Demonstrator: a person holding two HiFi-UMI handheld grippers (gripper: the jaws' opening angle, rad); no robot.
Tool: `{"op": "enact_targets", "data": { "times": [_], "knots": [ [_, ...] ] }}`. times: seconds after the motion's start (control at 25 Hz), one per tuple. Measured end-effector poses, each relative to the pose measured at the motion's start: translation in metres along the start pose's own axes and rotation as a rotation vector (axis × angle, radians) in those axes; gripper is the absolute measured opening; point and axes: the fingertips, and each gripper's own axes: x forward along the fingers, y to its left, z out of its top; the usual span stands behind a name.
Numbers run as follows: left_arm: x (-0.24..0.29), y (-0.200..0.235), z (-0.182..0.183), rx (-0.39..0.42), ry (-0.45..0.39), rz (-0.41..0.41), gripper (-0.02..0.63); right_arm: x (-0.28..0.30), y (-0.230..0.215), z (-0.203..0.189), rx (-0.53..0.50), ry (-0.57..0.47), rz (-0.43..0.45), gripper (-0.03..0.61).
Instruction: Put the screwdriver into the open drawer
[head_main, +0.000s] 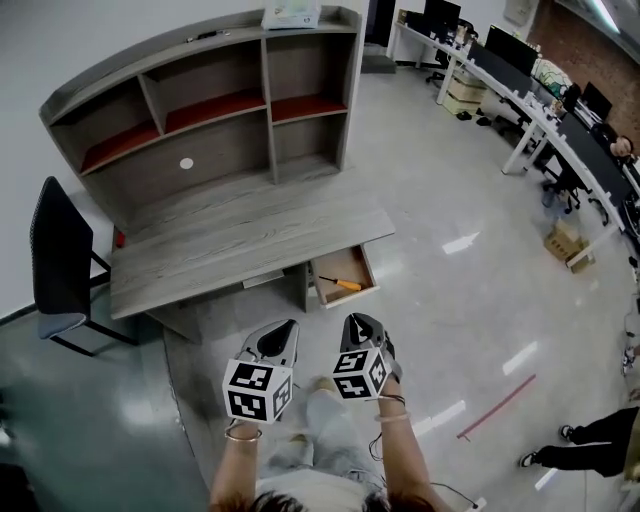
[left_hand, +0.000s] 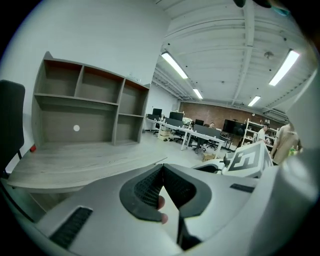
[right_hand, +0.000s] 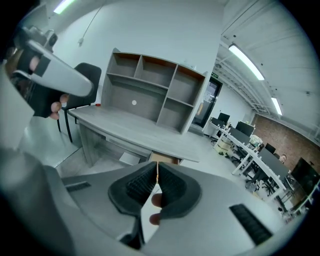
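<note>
My grey desk (head_main: 230, 235) stands ahead, with a black chair (head_main: 60, 255) at its left end. The open drawer (head_main: 368, 268) under its right end holds the screwdriver (head_main: 341, 284), which lies crosswise with its orange handle to the right and its tip to the left. Only the head view shows it. My left gripper (head_main: 285, 326) and right gripper (head_main: 358, 321) are clenched on nothing, well short of the drawer.

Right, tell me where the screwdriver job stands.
Done: the screwdriver already lies inside the open drawer. In hand: nothing. The left gripper and right gripper both have their tongs shut on nothing and sit close to the person, short of the desk. Left: nothing for the task as given; the drawer stands open.
</note>
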Motion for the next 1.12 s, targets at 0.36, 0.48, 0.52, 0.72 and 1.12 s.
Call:
{"op": "enact_targets", "data": {
  "times": [0.36, 0.48, 0.52, 0.72, 1.12],
  "knots": [
    [-0.043, -0.025, 0.018, 0.048, -0.064, -0.047, 0.017, -0.066, 0.008, 0.022, 0.027, -0.087, -0.042, 0.031],
    [-0.056, -0.032, 0.021, 0.06, -0.083, -0.058, 0.017, -0.087, 0.015, 0.024, 0.045, -0.113, -0.042, 0.031],
    [-0.061, -0.035, 0.022, 0.064, -0.089, -0.062, 0.017, -0.093, 0.017, 0.024, 0.05, -0.121, -0.042, 0.029],
    [-0.083, -0.047, 0.025, 0.089, -0.109, -0.086, 0.017, -0.122, 0.024, 0.031, 0.062, -0.16, -0.059, 0.028],
    [-0.117, -0.057, 0.021, 0.125, -0.122, -0.126, 0.017, -0.172, 0.033, 0.054, 0.066, -0.258, -0.112, 0.028]
  ]
}}
